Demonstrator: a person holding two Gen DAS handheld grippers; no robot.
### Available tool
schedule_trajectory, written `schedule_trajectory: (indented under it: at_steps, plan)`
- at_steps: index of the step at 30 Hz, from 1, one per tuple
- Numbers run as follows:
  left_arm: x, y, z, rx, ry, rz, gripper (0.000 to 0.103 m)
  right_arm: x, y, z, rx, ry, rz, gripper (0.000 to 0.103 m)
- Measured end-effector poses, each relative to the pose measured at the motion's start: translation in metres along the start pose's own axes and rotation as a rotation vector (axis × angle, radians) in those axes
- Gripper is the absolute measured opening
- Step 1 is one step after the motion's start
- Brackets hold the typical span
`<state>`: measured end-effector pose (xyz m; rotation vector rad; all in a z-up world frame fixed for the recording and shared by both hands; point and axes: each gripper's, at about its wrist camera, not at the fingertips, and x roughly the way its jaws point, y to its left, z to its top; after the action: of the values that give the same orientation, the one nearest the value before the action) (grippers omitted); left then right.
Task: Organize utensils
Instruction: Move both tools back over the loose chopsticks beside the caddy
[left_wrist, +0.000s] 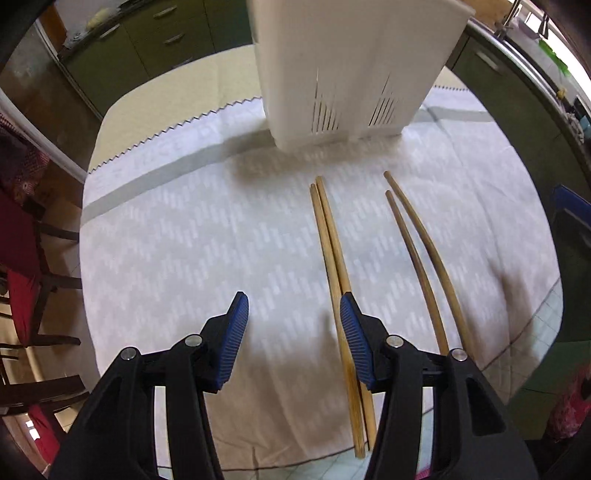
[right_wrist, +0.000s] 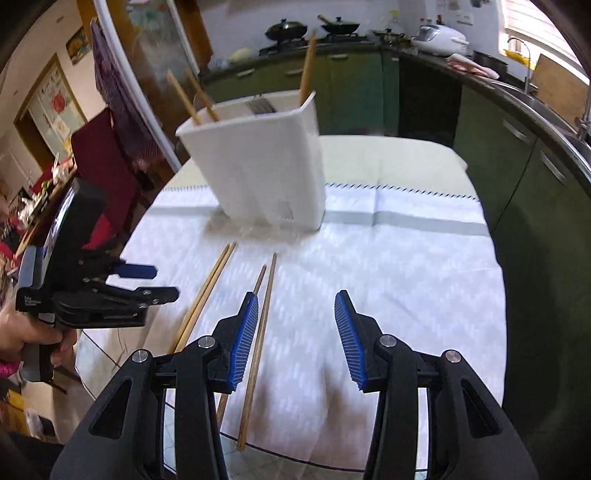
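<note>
A white utensil holder (left_wrist: 351, 70) stands at the far side of the cloth-covered table; in the right wrist view the holder (right_wrist: 266, 166) has several chopsticks (right_wrist: 308, 66) standing in it. Two pairs of wooden chopsticks lie on the cloth: a lighter pair (left_wrist: 330, 254) and a darker pair (left_wrist: 421, 258), also seen as the light pair (right_wrist: 210, 291) and the dark pair (right_wrist: 264, 314). My left gripper (left_wrist: 293, 314) is open, just left of the lighter pair; it also shows in the right wrist view (right_wrist: 147, 284). My right gripper (right_wrist: 297, 314) is open, just right of the darker pair.
The table (right_wrist: 406, 258) carries a white patterned cloth with a grey stripe. Red-cushioned chairs (left_wrist: 22, 258) stand at the left. Green kitchen cabinets (right_wrist: 351, 85) and a counter with pans and a rice cooker (right_wrist: 439, 37) run behind and to the right.
</note>
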<state>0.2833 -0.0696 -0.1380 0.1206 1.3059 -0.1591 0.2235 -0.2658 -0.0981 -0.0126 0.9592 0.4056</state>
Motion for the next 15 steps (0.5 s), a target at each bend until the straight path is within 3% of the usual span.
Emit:
schedule_trajectory:
  at_steps: [15]
  plan:
    - [0.031, -0.011, 0.014, 0.005, 0.053, 0.010, 0.050, 0.009, -0.001, -0.001, -0.007, 0.023, 0.013, 0.044]
